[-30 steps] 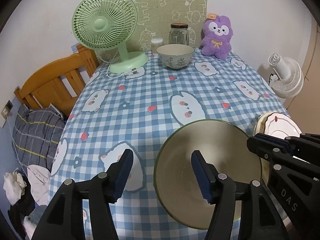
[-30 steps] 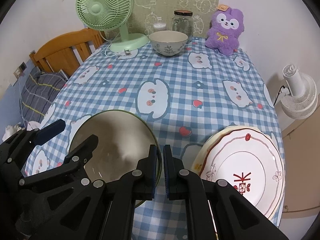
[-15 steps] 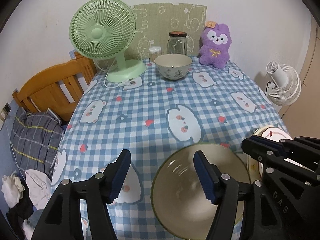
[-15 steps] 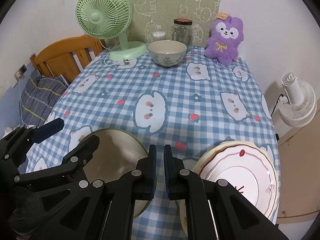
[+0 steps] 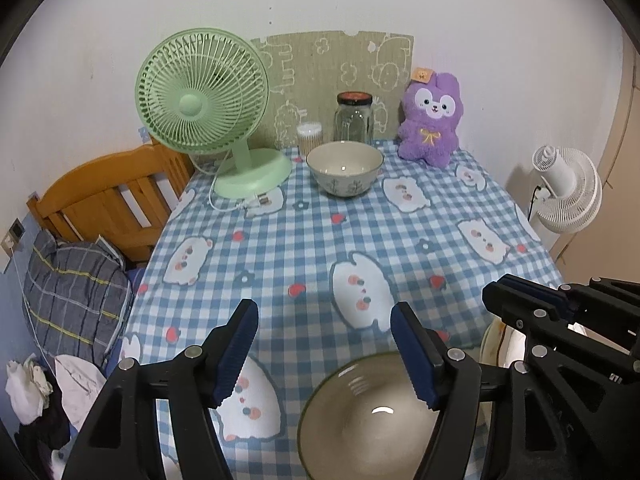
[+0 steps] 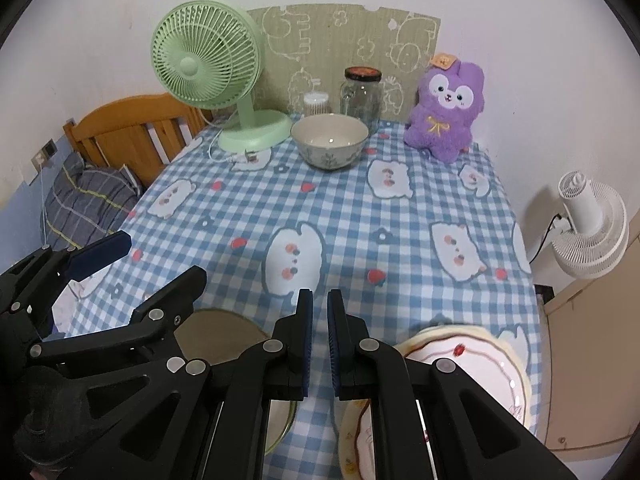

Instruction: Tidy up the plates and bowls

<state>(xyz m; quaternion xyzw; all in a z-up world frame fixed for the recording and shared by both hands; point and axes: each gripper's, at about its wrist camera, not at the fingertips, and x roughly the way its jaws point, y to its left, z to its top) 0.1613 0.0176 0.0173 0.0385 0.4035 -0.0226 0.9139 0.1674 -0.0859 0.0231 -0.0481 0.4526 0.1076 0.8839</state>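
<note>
- While your left gripper (image 5: pixel 324 344) hangs above the checked tablecloth (image 5: pixel 304 248), its jaws have just been opening and stand apart, nothing between them
- Your right gripper (image 6: pixel 317 340) has its pads together, empty
- Green-rimmed bowl (image 5: pixel 360 412) sits at the near edge, just beside the stacked plates (image 6: pixel 480 364)
- Patterned bowl (image 5: pixel 345 168) stands far back, near the green fan (image 5: pixel 208 120)
</note>
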